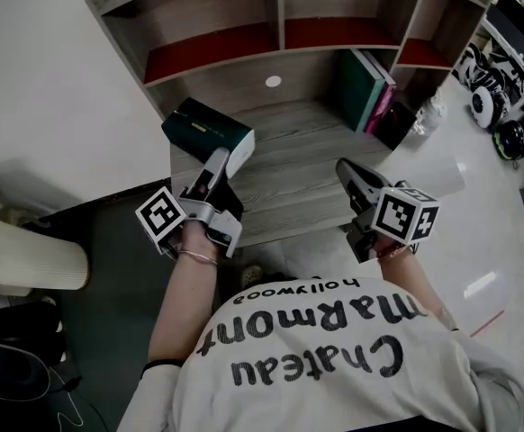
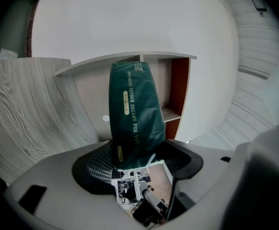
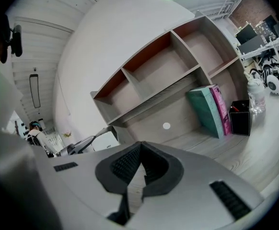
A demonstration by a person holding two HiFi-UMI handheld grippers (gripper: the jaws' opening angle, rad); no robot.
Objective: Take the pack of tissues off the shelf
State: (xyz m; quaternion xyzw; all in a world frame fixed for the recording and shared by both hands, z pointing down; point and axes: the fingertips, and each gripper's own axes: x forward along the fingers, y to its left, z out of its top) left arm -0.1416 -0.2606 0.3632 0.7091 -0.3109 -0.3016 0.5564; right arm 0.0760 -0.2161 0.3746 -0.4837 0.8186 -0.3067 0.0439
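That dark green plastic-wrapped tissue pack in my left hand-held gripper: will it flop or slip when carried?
The dark green plastic-wrapped tissue pack probably squashes: its wrap creases where the left hand-held gripper pinches it. It juts out without drooping, so likely light and fairly firm. The smooth wrap may slip.

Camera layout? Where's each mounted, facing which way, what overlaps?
Head view: on the person's head, steeply down at desk and shelf; shows shirt, forearms, left gripper, right gripper.
Left gripper view: on that gripper, along jaws shut on the pack of tissues, toward the shelf.
Right gripper view: on that gripper, along shut, empty jaws toward shelf and books.
Shared: shelf in all; books in head and right.
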